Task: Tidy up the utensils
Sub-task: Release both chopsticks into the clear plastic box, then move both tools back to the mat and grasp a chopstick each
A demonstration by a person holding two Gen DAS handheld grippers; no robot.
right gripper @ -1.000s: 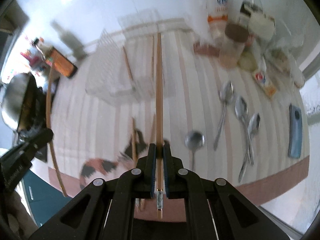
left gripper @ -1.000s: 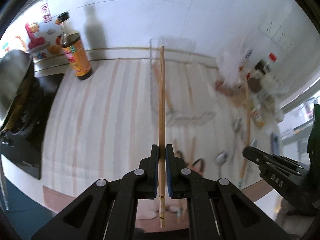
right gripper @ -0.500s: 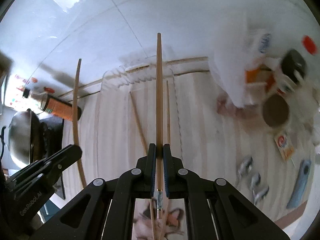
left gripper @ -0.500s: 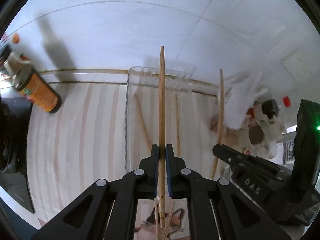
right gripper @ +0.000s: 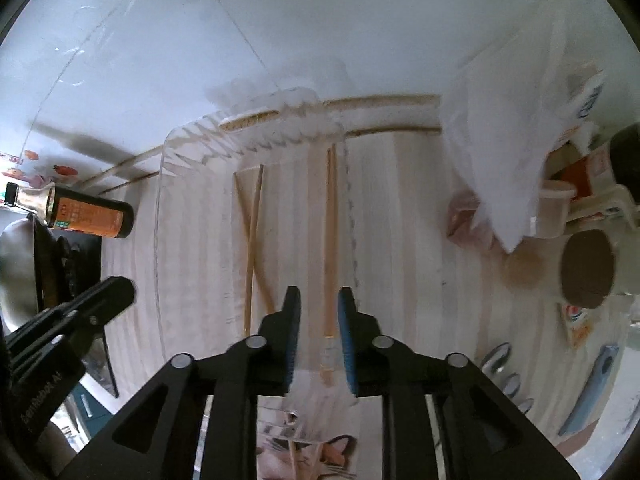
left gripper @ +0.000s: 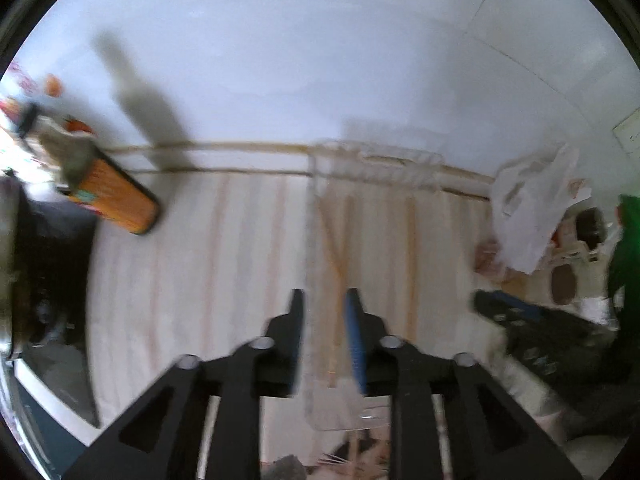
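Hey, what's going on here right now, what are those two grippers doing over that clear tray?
A person is sorting utensils with two hand-held grippers. Both the left gripper and the right gripper hang open over a clear plastic tray on the striped counter, holding nothing. Wooden chopsticks lie inside the tray, two of them crossed. Several spoons lie on the counter to the right, outside the tray. A sauce bottle stands off to the left.

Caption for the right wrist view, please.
Open right gripper above clear tray holding chopsticks; spoons lie at right.
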